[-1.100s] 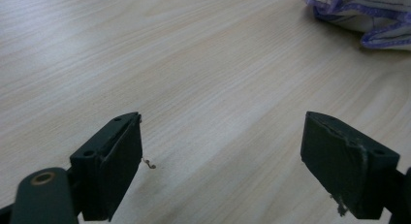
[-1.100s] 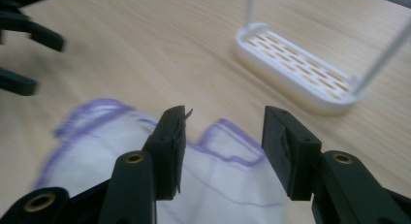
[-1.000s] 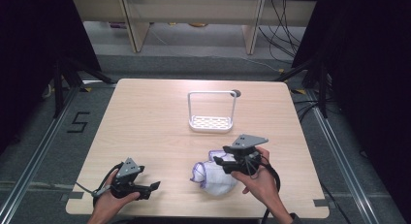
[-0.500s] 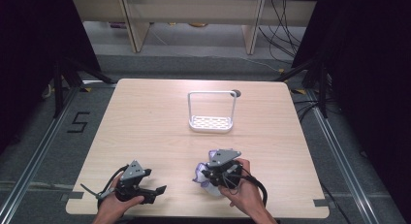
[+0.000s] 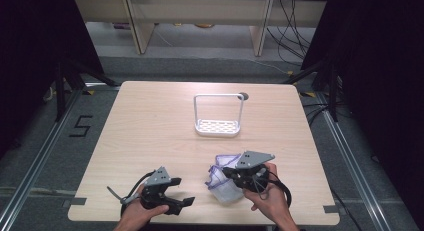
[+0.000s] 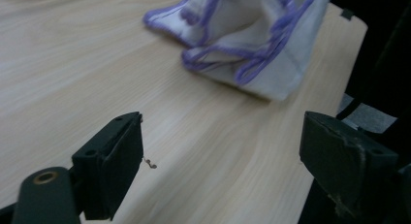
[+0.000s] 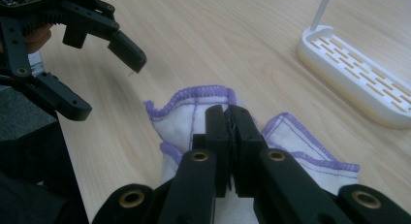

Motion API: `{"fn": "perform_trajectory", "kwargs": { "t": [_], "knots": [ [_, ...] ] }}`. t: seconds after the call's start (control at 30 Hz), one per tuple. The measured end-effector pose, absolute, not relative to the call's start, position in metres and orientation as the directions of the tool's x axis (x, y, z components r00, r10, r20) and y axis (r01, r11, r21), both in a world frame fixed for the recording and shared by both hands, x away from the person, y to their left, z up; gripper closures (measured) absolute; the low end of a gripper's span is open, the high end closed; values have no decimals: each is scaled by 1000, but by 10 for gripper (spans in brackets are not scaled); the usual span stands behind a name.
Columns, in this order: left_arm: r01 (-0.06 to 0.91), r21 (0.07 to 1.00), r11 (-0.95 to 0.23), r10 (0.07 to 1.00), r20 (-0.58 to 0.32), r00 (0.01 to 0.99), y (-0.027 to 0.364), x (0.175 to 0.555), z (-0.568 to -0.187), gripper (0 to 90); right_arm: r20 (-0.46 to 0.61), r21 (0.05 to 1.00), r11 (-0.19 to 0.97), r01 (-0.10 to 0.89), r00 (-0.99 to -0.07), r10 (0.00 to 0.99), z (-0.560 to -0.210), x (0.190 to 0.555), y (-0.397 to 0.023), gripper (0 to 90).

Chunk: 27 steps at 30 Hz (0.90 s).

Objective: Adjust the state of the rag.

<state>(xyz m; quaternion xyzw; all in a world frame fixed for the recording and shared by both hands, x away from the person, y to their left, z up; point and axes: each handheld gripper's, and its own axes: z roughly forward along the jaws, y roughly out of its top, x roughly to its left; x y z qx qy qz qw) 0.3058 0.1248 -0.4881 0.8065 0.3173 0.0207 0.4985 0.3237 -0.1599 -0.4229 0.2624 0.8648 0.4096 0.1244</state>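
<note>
A: Desk (image 5: 150,121) first. Pale wood, mostly bare. White slotted rack (image 5: 218,116) stands behind the cloth, well apart from it, toward the far edge.

B: And the cloth?

A: White cloth with purple stitched edging (image 5: 222,183), crumpled, lying near the desk's front edge, right of centre. Not flat, not folded. I judge the work barely begun: the pinch is made, any spreading or folding is all left to do.

B: Claw states?

A: Right claw (image 7: 229,118) has just been closing; its jaws now stand together, pinching a fold of the cloth at its middle. Left claw (image 5: 181,203) sits left of the cloth, apart from it, jaws wide, nothing between them.

B: Room to move?

A: Plenty behind the cloth, up to the rack. Little in front: the desk's front edge runs close by the cloth, so a pull that way could drag it off.
</note>
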Motion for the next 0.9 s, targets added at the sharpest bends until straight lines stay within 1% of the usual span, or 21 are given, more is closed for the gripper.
{"fn": "perform_trajectory", "kwargs": {
  "t": [0.07,0.13,0.2,0.37,0.43,0.53,0.57,0.6,0.63,0.67,0.7,0.73,0.77,0.8,0.87,0.9],
  "knots": [
    [487,820,-300,517,-290,806,121,309,-486,206,17,771,519,369,-827,562,-424,323,-162,881],
    [490,823,-287,510,-301,806,116,313,-484,265,13,775,516,365,-826,563,-424,323,-163,881],
    [490,825,-281,483,-320,815,106,319,-480,306,21,780,505,369,-822,569,-425,322,-166,881],
    [471,836,-282,460,-313,831,94,324,-476,352,13,789,500,358,-823,567,-426,323,-170,881],
    [469,833,-294,454,-310,835,84,325,-476,363,27,782,499,374,-820,572,-425,321,-172,880],
    [459,835,-303,438,-305,845,78,327,-475,420,27,785,501,364,-828,560,-426,322,-171,880],
    [446,842,-304,441,-291,849,76,328,-475,451,28,786,500,365,-828,560,-426,321,-171,880],
    [446,842,-304,441,-291,849,76,328,-475,508,28,786,500,365,-828,560,-426,321,-171,880],
    [417,859,-299,426,-271,863,74,331,-475,600,29,788,497,364,-828,559,-426,321,-171,880],
    [412,865,-288,432,-267,862,74,332,-474,708,29,788,498,363,-829,559,-426,321,-171,880],
    [406,871,-276,422,-269,866,74,333,-474,787,31,787,497,365,-829,559,-426,321,-171,880],
    [395,875,-278,421,-259,869,75,333,-472,827,35,783,500,369,-830,557,-425,321,-171,880],
    [378,877,-295,438,-228,869,77,333,-470,845,35,786,493,373,-823,567,-424,320,-172,881],
    [365,884,-294,448,-210,869,81,333,-466,853,17,794,496,352,-827,561,-422,321,-175,881],
    [355,888,-292,458,-196,867,86,333,-462,859,15,796,491,354,-822,569,-420,321,-177,881],
    [349,900,-262,487,-189,853,99,332,-451,860,22,802,473,364,-810,586,-415,320,-184,882]
  ]
}}
